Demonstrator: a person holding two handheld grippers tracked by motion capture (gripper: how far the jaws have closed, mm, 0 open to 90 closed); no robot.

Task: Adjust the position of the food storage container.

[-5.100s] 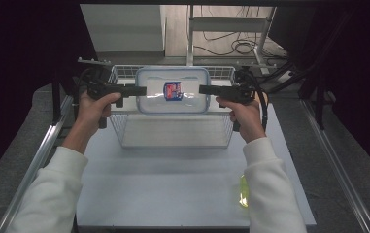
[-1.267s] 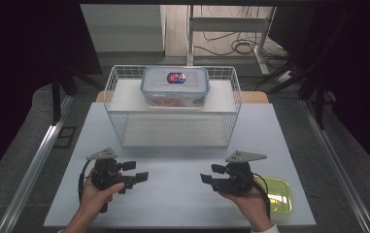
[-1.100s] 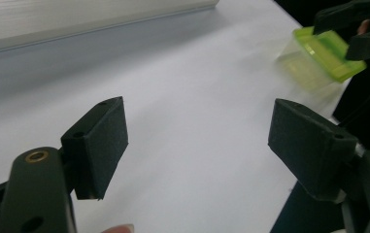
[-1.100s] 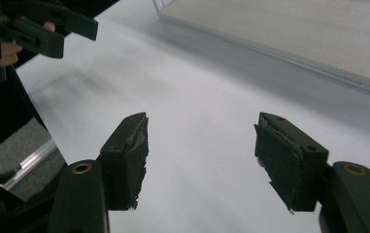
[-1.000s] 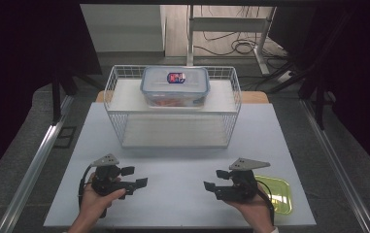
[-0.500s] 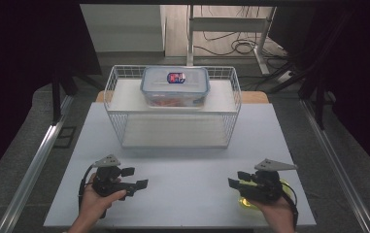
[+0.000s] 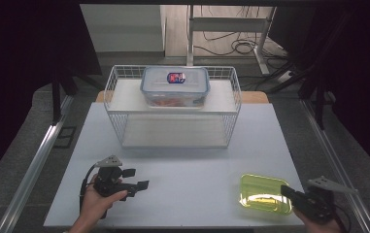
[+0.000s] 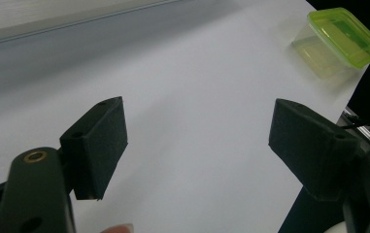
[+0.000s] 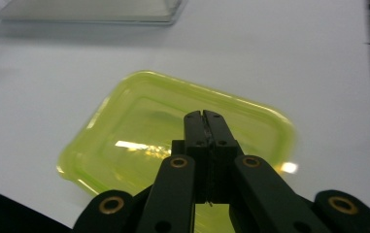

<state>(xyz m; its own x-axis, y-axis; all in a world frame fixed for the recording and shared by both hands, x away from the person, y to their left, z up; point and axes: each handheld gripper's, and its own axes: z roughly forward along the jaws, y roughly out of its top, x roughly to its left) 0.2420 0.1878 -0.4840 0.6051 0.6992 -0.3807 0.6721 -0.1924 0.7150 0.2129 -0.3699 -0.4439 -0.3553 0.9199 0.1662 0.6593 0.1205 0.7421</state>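
A lime-green lidded container (image 7: 264, 193) (image 9: 158, 131) (image 8: 344, 35) lies flat at the table's front right. My right gripper (image 7: 286, 191) (image 9: 203, 116) hovers over its right part, pointing left. Its jaws have just been closing and now meet with nothing between them. My left gripper (image 7: 138, 178) (image 8: 197, 121) rests at the front left, jaws wide apart over bare white table (image 7: 187, 174), holding nothing. A clear lidded box (image 7: 175, 86) with a blue label sits on top of a white wire rack (image 7: 173, 124) at the back.
The wire rack spans the back middle of the table and has a lower shelf. A metal rail (image 7: 32, 170) runs along the left edge. Cables (image 7: 236, 46) lie on the floor behind.
The right hand has swung right to the table's front right corner and its jaws have closed, uncovering the green container. The left hand has kept still. Both had earlier left the box on the rack.
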